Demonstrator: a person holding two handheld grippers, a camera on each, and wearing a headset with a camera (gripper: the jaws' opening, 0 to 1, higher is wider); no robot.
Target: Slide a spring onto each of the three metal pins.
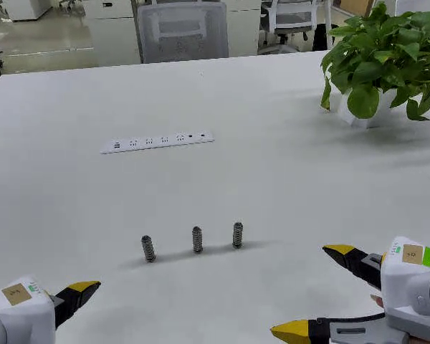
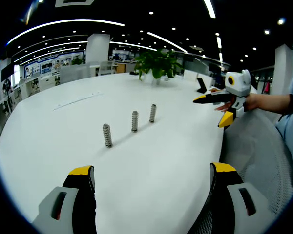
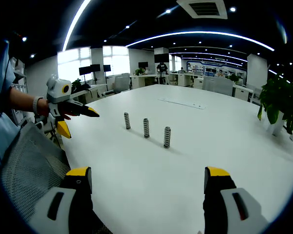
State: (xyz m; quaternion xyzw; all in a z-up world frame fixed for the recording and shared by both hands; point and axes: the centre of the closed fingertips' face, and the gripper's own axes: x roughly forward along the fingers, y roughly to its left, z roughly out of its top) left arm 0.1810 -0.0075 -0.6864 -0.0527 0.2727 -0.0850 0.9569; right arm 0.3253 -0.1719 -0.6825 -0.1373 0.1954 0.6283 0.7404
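Note:
Three short metal pins stand upright in a row on the white table [image 1: 272, 165]. Each has a grey coil spring around it: the left spring [image 1: 148, 249], the middle spring [image 1: 197, 239] and the right spring [image 1: 237, 234]. The same row appears as springs [image 2: 134, 121] in the left gripper view and springs [image 3: 146, 127] in the right gripper view. My left gripper [image 2: 152, 169] is open and empty, at the near left of the row. My right gripper [image 1: 312, 290] is also open and empty, at the near right, jaws wide apart [image 3: 147, 171].
A white power strip [image 1: 158, 141] lies beyond the pins. A potted green plant [image 1: 383, 57] stands at the far right of the table. A grey office chair [image 1: 183, 30] sits behind the far edge. A mesh chair seat [image 3: 29, 165] is close to the near edge.

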